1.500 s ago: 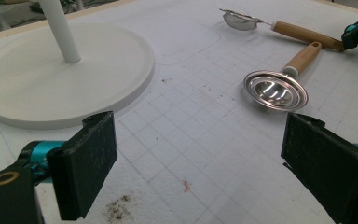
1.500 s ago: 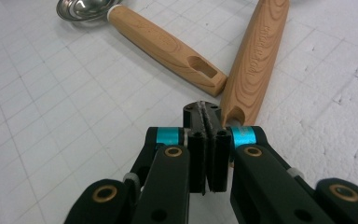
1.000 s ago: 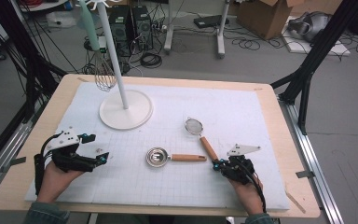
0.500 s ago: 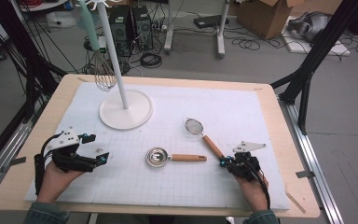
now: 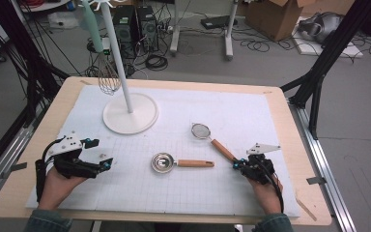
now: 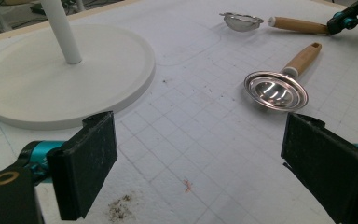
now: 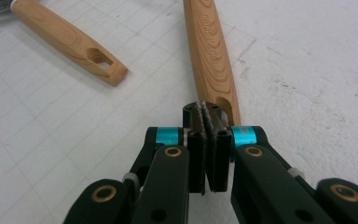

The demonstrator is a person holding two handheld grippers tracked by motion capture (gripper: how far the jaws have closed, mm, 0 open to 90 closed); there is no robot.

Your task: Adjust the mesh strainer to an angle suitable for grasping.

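A small mesh strainer (image 5: pixel 201 130) with a wooden handle (image 7: pixel 209 51) lies on the white grid mat, right of centre. My right gripper (image 5: pixel 237 164) is shut, pad against pad, its tips (image 7: pixel 207 109) at the near end of that handle with nothing between them. A shiny metal scoop (image 5: pixel 163 162) with a wooden handle (image 7: pixel 70 39) lies at mid-mat, bowl up (image 6: pixel 275 91). My left gripper (image 5: pixel 100 153) rests at the mat's left, open and wide (image 6: pixel 196 158), aimed toward the scoop, holding nothing.
A white stand with a round base (image 5: pixel 130 113) rises at the back left of the mat (image 5: pixel 251 111); a wire whisk (image 5: pixel 107 79) hangs beside its pole. The base (image 6: pixel 51 79) lies ahead-left of my left gripper. Table edges run near both hands.
My right hand has slid a little to the right, so the strainer handle's end now shows clear of the gripper. The strainer, scoop and left gripper have not moved.
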